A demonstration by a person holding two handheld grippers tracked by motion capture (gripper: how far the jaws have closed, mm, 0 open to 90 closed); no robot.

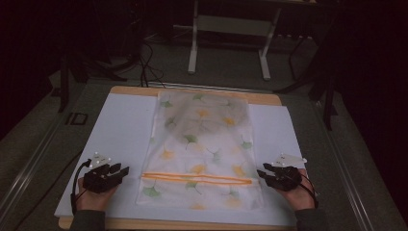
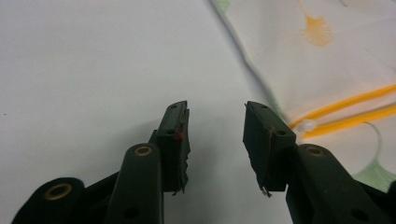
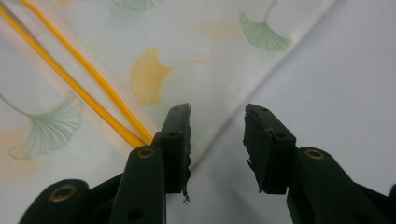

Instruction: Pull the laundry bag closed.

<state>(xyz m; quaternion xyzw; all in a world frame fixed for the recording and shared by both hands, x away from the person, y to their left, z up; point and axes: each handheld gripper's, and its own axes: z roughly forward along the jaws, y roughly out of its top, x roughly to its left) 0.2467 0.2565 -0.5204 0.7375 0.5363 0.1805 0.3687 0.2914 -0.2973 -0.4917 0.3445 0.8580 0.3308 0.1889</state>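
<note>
Cloth (image 1: 202,144): thin printed fabric with green and orange leaf motifs, lying flat and lengthwise on the white sheet (image 1: 122,130) that covers the desk (image 1: 192,91).
Orange band (image 1: 197,178): two parallel orange lines cross the cloth near the person's end; a small white bead (image 2: 308,125) sits at their left end.
Left tool (image 1: 121,171): jaws wide apart, nothing between them; low over the white sheet, just beside the cloth's left edge.
Right tool (image 1: 262,174): jaws apart, empty; at the cloth's right edge, level with the orange band.
Handling, judged: light, soft, limp; will sag and crease if lifted by one point; likely slides easily on the smooth sheet.
Grip points, judged: the two side edges by the orange band, one per tool, pinching only the hem.
Risk, judged: pads may catch the sheet beneath along with the cloth.
</note>
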